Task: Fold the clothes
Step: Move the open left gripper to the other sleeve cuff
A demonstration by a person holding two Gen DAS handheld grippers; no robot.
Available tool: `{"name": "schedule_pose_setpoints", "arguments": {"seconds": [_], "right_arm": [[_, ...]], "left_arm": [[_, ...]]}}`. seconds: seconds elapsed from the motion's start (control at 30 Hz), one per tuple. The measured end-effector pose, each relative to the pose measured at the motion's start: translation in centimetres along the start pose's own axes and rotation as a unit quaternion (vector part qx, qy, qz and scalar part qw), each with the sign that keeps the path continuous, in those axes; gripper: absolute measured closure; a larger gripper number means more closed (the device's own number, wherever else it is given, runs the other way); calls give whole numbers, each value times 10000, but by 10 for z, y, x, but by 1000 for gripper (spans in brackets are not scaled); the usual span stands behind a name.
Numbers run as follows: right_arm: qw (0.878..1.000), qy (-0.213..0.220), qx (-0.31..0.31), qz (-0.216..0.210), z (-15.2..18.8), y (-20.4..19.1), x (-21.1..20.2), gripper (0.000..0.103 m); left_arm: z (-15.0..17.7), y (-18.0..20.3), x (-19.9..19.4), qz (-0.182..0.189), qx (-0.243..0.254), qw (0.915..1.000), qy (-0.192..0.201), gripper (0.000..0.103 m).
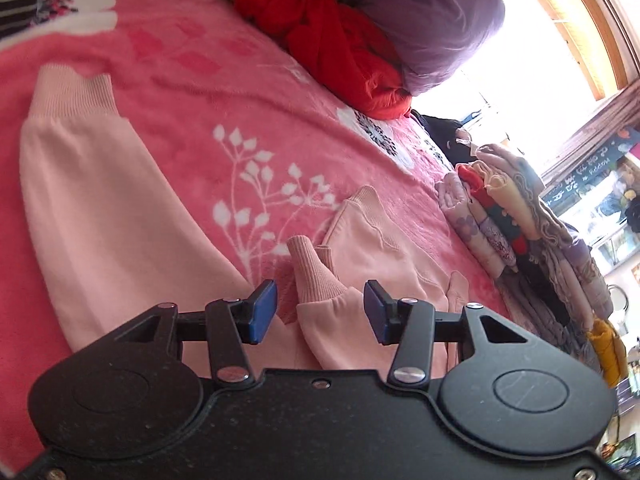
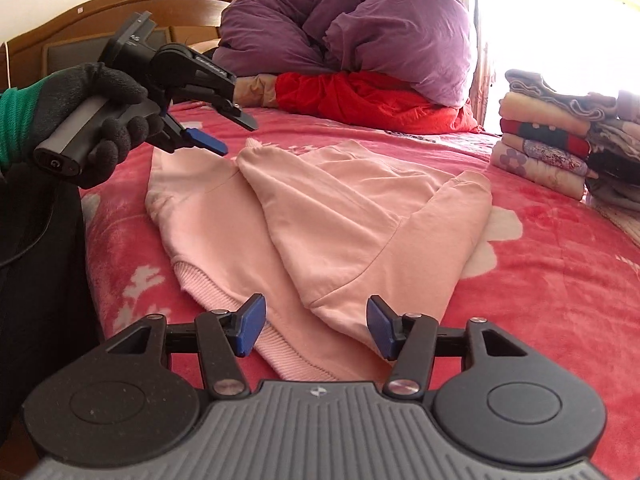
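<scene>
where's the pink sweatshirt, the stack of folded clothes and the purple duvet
pink sweatshirt point(image 2: 320, 216), right wrist view, on its folded-over body.
stack of folded clothes point(image 2: 544, 136), right wrist view, on the striped red garment mid-stack.
purple duvet point(image 2: 360, 28), right wrist view, on its bulging front.

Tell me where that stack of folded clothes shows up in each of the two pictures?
Left wrist view: the folded stack sits right of centre, tilted, at the blanket's far edge.
Right wrist view: the folded stack is at the right edge, upright, beyond the pink sweatshirt.
Shared landmark: the purple duvet heaped on red bedding.
</scene>
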State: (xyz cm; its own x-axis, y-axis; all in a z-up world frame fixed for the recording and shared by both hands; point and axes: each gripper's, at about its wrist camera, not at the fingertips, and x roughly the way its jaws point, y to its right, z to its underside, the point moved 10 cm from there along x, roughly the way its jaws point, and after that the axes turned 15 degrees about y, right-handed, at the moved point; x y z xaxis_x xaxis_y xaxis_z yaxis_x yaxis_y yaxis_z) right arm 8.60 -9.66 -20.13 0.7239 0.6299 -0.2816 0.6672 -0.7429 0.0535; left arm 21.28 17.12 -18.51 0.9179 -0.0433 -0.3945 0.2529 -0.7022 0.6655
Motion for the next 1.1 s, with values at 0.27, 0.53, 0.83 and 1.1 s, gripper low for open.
{"name": "schedule_pose_setpoints", "arguments": {"seconds": [0.27,0.53,0.83,1.1], "right_arm": [[10000,-19,59,72,6,6,1,45],[9998,185,9,98,-5,7,-1,45],[9984,461,-21,-329,-34,-20,29,45],[9961,514,11,-716,-59,-46,92,43]], "left_arm": [[-7,0,24,20,480,9988,-70,62],[-28,26,44,565,2102,9713,-959,62],[-10,34,68,759,3651,9030,-2136,69],[-2,41,73,843,3563,9070,-2081,99]]}}
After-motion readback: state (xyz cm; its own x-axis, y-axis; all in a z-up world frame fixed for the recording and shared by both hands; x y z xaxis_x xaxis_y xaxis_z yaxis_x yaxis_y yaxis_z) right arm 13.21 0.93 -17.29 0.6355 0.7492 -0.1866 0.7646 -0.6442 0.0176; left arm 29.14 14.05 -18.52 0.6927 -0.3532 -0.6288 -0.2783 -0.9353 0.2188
